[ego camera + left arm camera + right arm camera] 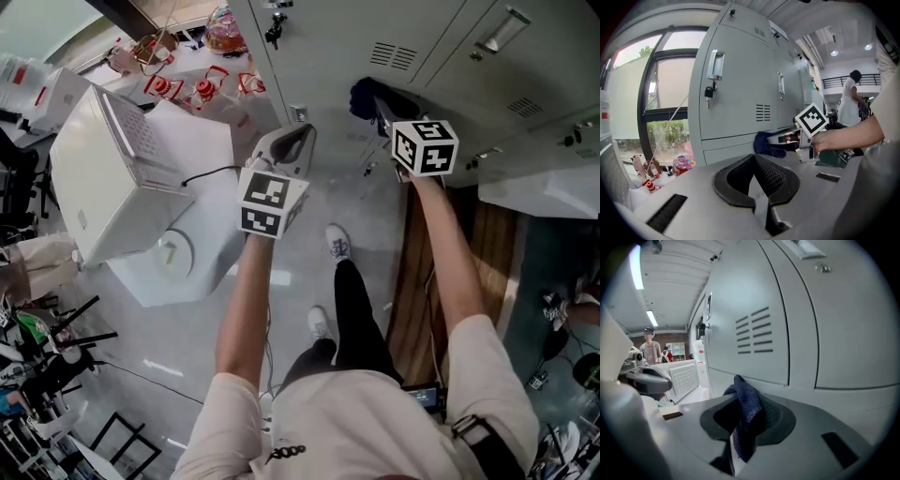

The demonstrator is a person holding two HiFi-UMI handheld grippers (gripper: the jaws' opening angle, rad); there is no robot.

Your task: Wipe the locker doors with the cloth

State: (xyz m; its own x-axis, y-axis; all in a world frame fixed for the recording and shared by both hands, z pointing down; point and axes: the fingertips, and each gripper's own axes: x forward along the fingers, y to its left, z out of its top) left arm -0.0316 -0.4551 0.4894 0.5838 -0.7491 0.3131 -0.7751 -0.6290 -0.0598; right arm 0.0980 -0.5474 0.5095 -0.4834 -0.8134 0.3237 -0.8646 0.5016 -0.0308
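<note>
My right jaws (740,420) are clenched on the dark blue cloth (746,404). It is pinched between them, with a fold standing up past the tips and a tail hanging down towards the camera. In the head view the right gripper (380,101) is held out at arm's length in the upper middle of the frame. The cloth (362,94) is bunched at its tip, right at the grey locker doors (347,42). I cannot tell whether the cloth presses on the metal or sits just off it.

From the right gripper view the door (740,305) fills the upper right, and its vent slots (753,331) lie above the cloth.

My left jaws (757,180) are clenched together with nothing between them. The left gripper (292,145) is held lower and to the left in the head view, apart from the lockers. Its own view looks along the locker row (736,93), where a padlock (708,92) hangs under a handle (715,64) at upper left. The right gripper (787,138) and cloth (764,143) show at centre right, against the lower part of a door.
</note>
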